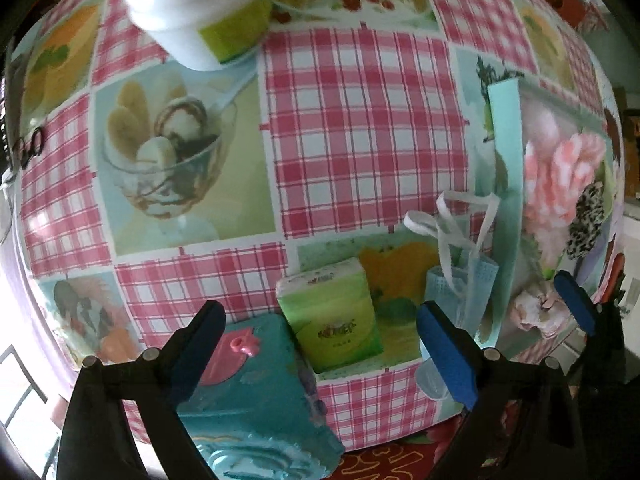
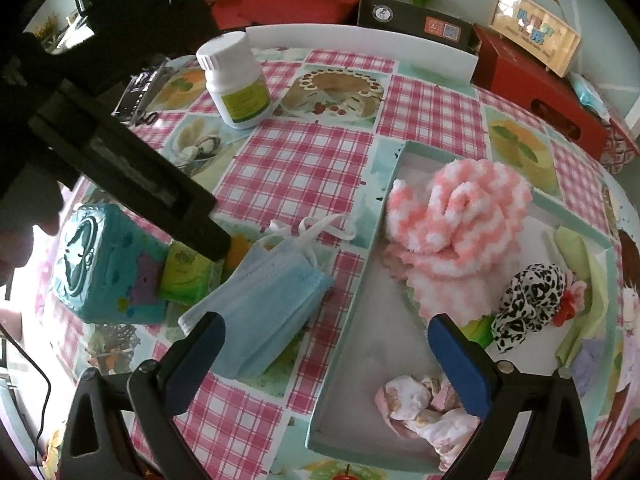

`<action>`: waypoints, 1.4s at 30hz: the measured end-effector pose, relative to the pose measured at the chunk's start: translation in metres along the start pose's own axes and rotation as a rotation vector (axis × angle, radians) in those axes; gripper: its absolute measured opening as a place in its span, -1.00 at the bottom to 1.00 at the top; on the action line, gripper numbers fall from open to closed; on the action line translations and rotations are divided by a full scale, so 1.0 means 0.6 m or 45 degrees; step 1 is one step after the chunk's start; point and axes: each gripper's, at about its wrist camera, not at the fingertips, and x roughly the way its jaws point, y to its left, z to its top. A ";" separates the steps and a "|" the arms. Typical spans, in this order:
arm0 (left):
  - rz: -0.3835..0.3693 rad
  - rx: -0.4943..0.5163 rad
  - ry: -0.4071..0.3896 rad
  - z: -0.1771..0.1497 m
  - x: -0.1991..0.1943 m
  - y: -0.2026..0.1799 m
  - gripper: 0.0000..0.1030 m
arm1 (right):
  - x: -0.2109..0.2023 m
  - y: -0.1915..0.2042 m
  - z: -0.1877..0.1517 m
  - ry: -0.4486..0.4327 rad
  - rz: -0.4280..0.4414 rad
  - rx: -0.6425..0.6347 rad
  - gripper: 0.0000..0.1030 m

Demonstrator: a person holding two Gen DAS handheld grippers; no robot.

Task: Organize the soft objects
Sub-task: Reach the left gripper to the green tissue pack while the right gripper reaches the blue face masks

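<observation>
A pale green shallow box point(image 2: 340, 316) lies on the table and holds a pink and white knitted piece point(image 2: 452, 216), a leopard print scrunchie point(image 2: 528, 300) and a small pink patterned cloth point(image 2: 420, 408). A folded blue face mask point(image 2: 264, 300) lies on the cloth left of the box; it also shows in the left wrist view point(image 1: 460, 288). A green tissue pack point(image 1: 332, 316) stands beside a teal toy box point(image 1: 256, 392). My left gripper point(image 1: 324, 344) is open, low over the tissue pack. My right gripper point(image 2: 340, 360) is open and empty, above the mask and the box edge.
A white pill bottle point(image 2: 236, 80) with a green label stands at the far side of the checked tablecloth point(image 2: 304, 152). A white board point(image 2: 360, 46), red boxes point(image 2: 536, 96) and a black box point(image 2: 416, 20) line the back edge.
</observation>
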 end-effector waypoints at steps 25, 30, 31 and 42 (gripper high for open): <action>-0.066 -0.091 -0.031 0.017 0.055 0.050 0.05 | 0.023 0.053 0.011 0.017 0.106 -0.079 0.73; -0.069 -0.100 -0.042 0.027 0.045 0.077 0.05 | 0.040 0.066 0.015 0.039 0.111 -0.088 0.73; -0.069 -0.102 -0.045 0.027 0.045 0.079 0.05 | 0.044 0.070 0.015 0.045 0.109 -0.095 0.73; -0.079 -0.112 -0.058 0.030 0.040 0.082 0.05 | 0.086 0.091 0.006 0.070 0.126 -0.088 0.72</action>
